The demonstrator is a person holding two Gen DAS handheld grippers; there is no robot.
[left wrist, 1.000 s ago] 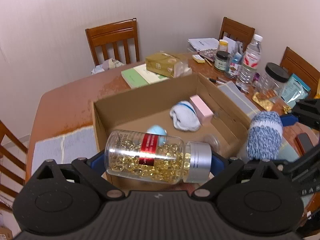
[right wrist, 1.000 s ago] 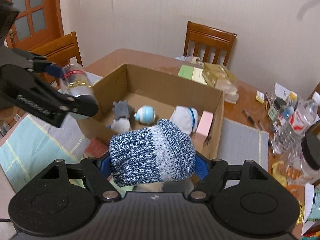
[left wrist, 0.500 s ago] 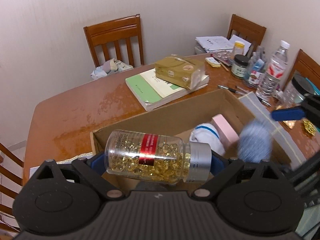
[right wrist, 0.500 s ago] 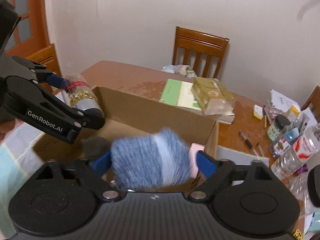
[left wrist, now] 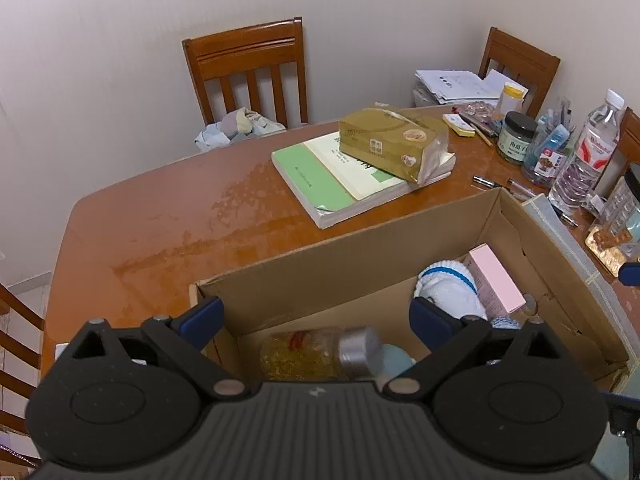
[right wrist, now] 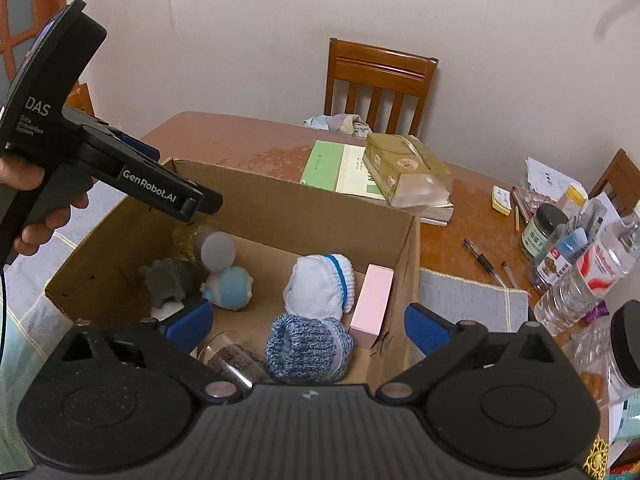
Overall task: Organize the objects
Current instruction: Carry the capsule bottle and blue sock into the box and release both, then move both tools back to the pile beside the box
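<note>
An open cardboard box point(left wrist: 360, 248) point(right wrist: 280, 196) sits on the wooden table. My left gripper point(left wrist: 316, 316) is open and empty above the box's left end. The capsule bottle point(left wrist: 316, 354) with a silver cap is blurred below it, inside the box; it also shows in the right wrist view point(right wrist: 212, 246). My right gripper point(right wrist: 308, 318) is open above the box's near side. The blue knit sock roll point(right wrist: 308, 346) lies in the box below it, beside a white sock roll point(right wrist: 320, 284) and a pink box point(right wrist: 374, 298).
In the box are also a grey plush point(right wrist: 170, 280), a light blue toy point(right wrist: 232, 286) and a glass jar point(right wrist: 232, 358). Books with a tissue pack point(left wrist: 392, 142) lie behind the box. Bottles, jars and pens point(left wrist: 560, 152) crowd the right. Chairs surround the table.
Both grippers opened. The capsule bottle dropped from the left gripper into the box. The blue knit sock roll dropped from the right gripper into the box.
</note>
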